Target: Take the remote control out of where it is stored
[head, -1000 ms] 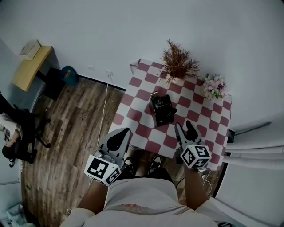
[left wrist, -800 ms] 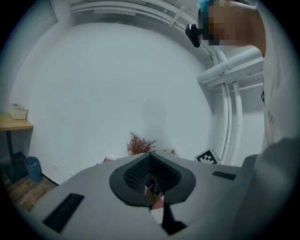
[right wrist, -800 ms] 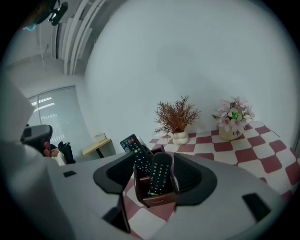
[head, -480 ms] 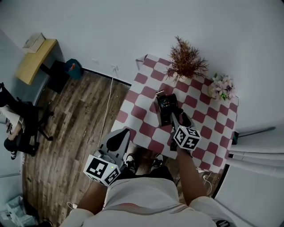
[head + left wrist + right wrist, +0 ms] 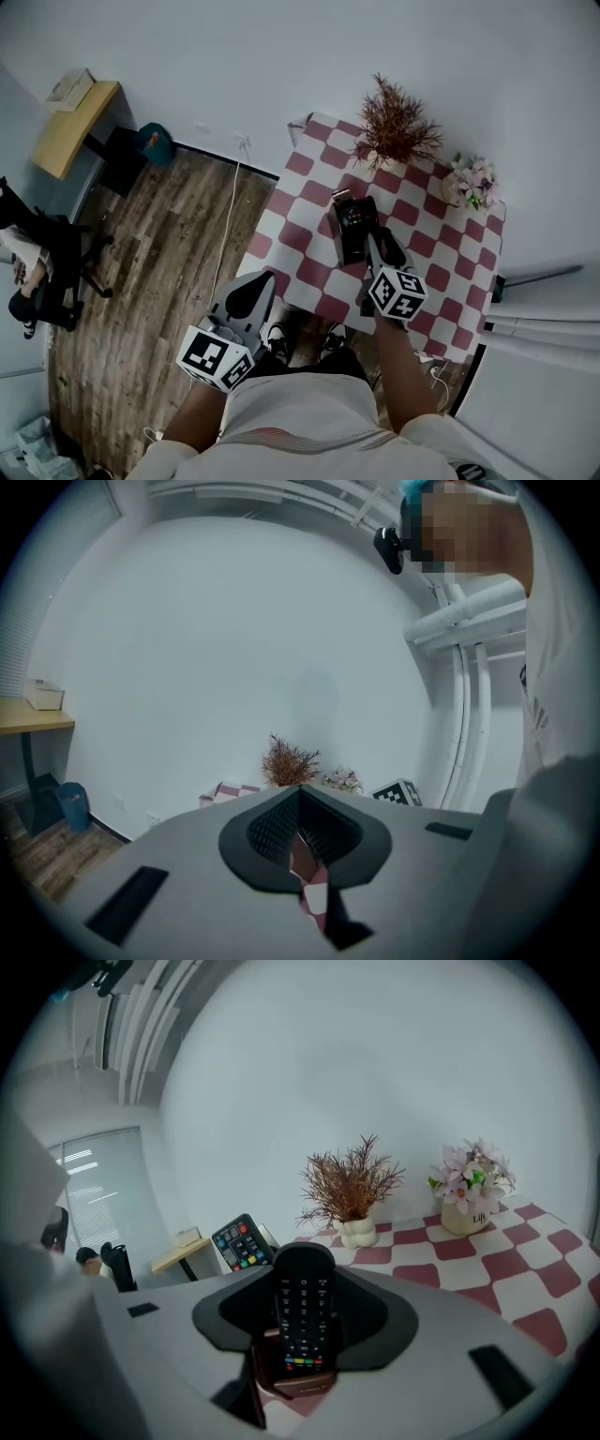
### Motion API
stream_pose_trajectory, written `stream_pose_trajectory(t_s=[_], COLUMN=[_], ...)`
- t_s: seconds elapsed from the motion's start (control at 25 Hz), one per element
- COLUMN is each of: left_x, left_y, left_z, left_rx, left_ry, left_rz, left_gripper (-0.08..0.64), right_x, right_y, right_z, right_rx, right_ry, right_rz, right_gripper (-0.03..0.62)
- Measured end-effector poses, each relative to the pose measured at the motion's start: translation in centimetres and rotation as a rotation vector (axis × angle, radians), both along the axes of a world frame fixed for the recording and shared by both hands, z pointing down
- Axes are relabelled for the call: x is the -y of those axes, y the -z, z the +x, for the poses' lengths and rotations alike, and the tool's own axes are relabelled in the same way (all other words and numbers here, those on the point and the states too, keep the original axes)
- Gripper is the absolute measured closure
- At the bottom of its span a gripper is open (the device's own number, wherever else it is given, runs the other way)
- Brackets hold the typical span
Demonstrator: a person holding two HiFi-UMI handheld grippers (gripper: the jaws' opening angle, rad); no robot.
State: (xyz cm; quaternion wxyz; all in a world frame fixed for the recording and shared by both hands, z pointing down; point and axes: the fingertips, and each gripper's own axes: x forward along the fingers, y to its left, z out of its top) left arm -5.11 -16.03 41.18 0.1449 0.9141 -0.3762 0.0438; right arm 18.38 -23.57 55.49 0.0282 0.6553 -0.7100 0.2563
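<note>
Your left gripper [image 5: 258,284] hangs off the table's [image 5: 309,211] near-left edge, jaws together and empty; leave it there. Your right gripper [image 5: 302,1327] is closing round the remote control [image 5: 302,1297], upright in its brown holder [image 5: 300,1385]. Square the pads on its sides and lift straight up. It's slim and black, with coloured keys low.

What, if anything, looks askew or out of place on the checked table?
Only the far left corner of the tablecloth looks turned up. The dried plant, flower pot and remote all stand upright.
</note>
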Motion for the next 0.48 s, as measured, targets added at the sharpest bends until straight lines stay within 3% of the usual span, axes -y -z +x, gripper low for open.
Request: stream_pose_trajectory(t_s=[0.32,0.48], left_x=[-0.2,-0.3], left_y=[0.5,0.9], left_z=[2.0,3.5], left_rx=[-0.02,-0.034], left_ry=[-0.057,-0.085], left_rz=[0.011,0.016], left_gripper=[0.555,0.555], right_x=[-2.2,-4.1], right_y=[8.9,12.1], right_z=[0.9,3.1], right_rx=[-0.005,0.073], right_ry=[0.058,0.096], right_rz=[0.188,0.157], right_gripper=[0.391,0.391])
